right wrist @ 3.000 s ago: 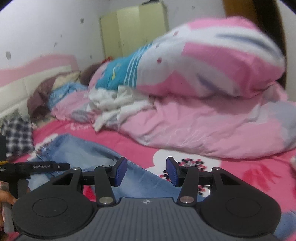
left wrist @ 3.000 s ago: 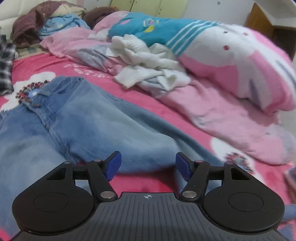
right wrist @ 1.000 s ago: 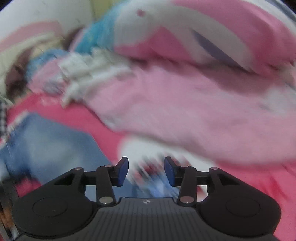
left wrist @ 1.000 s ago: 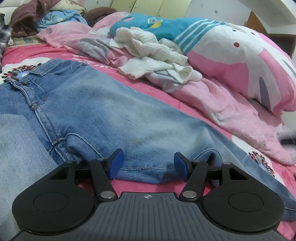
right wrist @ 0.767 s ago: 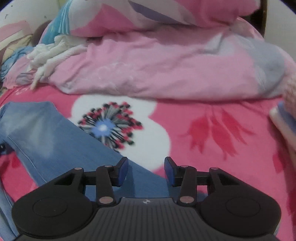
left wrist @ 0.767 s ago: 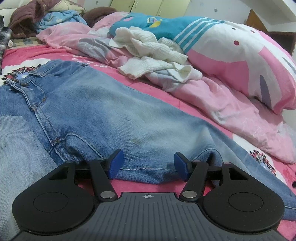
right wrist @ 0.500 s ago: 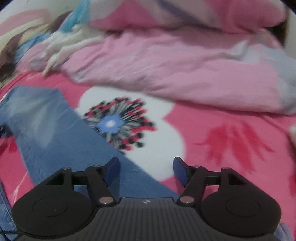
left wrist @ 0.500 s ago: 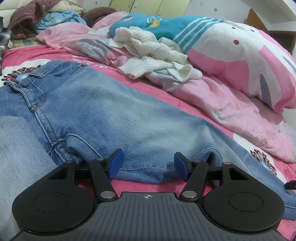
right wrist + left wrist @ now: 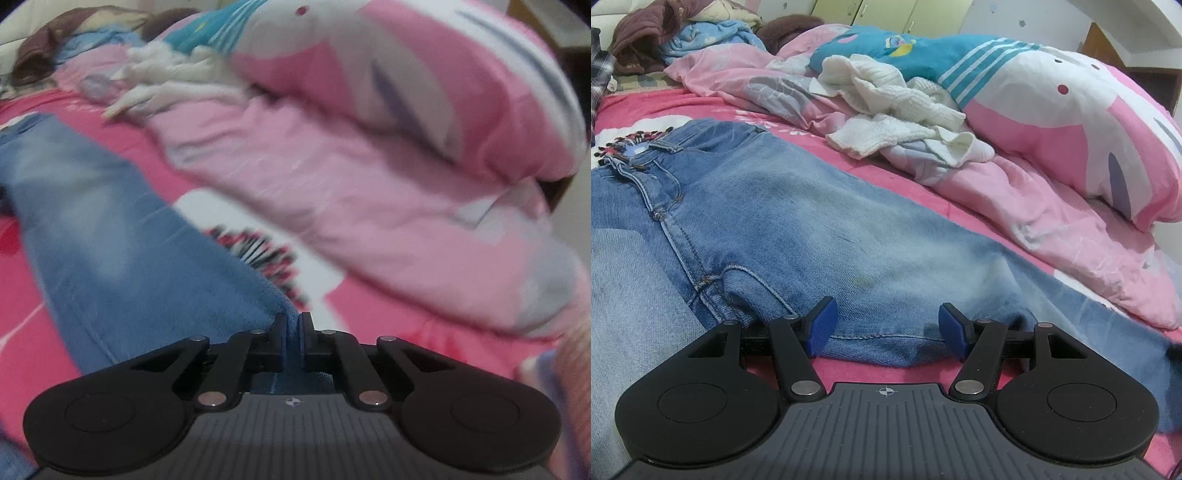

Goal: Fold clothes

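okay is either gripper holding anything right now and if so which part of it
The right gripper is shut on the jeans, pinching the edge of a leg near its lower end. The left gripper is open, holding nothing.

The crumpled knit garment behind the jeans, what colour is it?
White knit garment, clearest in the left wrist view.

a bed (image 9: 886, 363) with a pink flowered sheet carries the jeans (image 9: 798, 229), spread flat. beside them lies a rumpled pink quilt (image 9: 1052, 206), with a white knit (image 9: 897, 110) on it. more clothes (image 9: 676, 40) are heaped at the far end.
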The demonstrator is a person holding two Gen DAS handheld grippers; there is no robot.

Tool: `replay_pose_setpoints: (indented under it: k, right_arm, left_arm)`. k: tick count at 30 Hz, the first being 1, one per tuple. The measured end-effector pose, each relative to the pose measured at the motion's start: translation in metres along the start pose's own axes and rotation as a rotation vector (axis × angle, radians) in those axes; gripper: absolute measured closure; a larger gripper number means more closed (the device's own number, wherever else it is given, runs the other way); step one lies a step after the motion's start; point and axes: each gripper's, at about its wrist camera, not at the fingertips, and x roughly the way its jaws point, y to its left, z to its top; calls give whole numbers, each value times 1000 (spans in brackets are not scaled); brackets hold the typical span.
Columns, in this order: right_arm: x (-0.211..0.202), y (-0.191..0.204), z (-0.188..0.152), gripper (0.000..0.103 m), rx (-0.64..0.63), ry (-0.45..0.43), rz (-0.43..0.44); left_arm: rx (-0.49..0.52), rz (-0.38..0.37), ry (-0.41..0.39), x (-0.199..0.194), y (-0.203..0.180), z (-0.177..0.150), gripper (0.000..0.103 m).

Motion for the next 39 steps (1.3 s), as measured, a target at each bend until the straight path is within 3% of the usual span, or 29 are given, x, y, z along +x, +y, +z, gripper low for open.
replay_pose_setpoints:
  k: [5, 13, 15, 17, 23, 27, 32, 39]
  right_arm:
    - [29, -17, 28, 97, 21, -11, -87]
    - [101, -20, 18, 95, 39, 104, -94]
    - [96, -33, 18, 86, 112, 89, -81]
    - [80, -56, 14, 63, 222, 63, -85]
    - [-14, -136, -26, 61, 646, -16, -96]
    - [-57, -162, -79, 60, 922, 54, -80]
    - [-52, -166, -126, 60, 1076, 155, -79]
    - [-4, -173, -118, 60, 1008, 160, -100]
  left_arm:
    - [0, -1, -1, 0, 0, 0, 42]
    - [-5, -7, -5, -1, 1, -1, 42]
    - [-8, -9, -5, -1, 1, 0, 42]
    - [-9, -10, -6, -1, 1, 0, 42]
    - [-11, -10, -6, -1, 0, 0, 42]
    - [-11, -10, -5, -1, 0, 0, 42]
    - [-11, -9, -6, -1, 0, 0, 42]
    - [-10, -8, -6, -1, 0, 0, 42]
